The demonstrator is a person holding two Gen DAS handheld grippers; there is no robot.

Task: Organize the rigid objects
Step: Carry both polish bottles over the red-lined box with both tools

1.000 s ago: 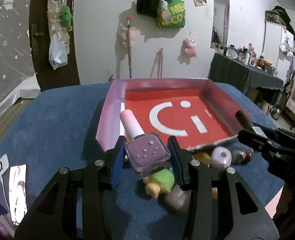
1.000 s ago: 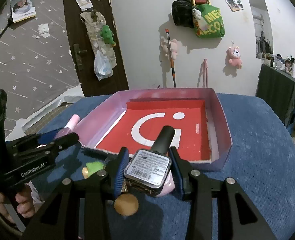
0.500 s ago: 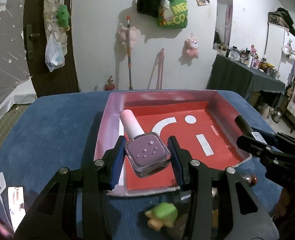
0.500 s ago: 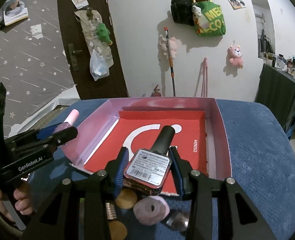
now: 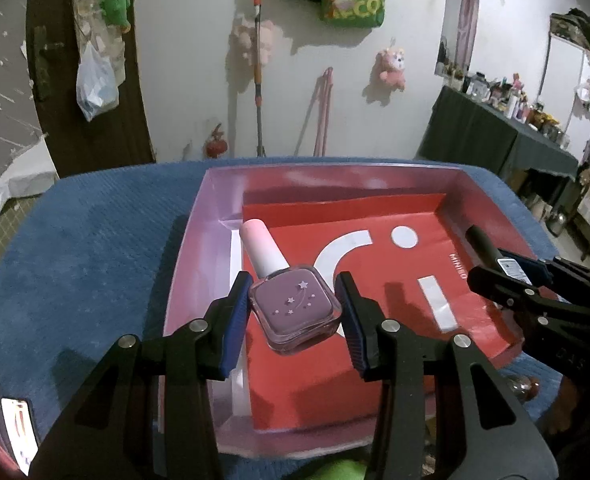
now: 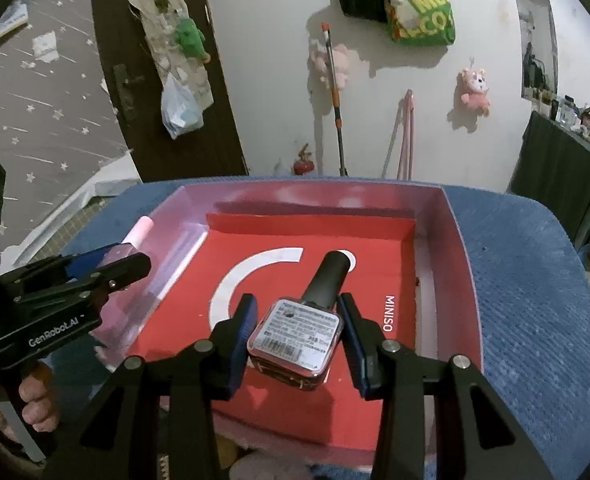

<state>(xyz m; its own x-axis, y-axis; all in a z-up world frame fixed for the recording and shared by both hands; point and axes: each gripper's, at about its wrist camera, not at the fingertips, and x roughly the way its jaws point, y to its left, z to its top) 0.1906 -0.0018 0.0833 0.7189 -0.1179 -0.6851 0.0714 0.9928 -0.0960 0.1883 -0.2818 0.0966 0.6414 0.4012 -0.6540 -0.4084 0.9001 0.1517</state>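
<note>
My left tongs (image 5: pixel 295 308) pinch a purple bottle (image 5: pixel 295 312) with a pink cap, held over the left part of the red-lined tray (image 5: pixel 199 248). My right tongs (image 6: pixel 297 336) pinch a black-capped bottle (image 6: pixel 295 338), label up, over the tray's right half on the blue table (image 6: pixel 535 280).

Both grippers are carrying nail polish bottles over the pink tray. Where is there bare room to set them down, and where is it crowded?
The tray holds only its red liner; its whole floor is free between the pink walls. The blue cloth left of the tray is bare too. Small items crowd the tray's near edge, such as the green toy.
</note>
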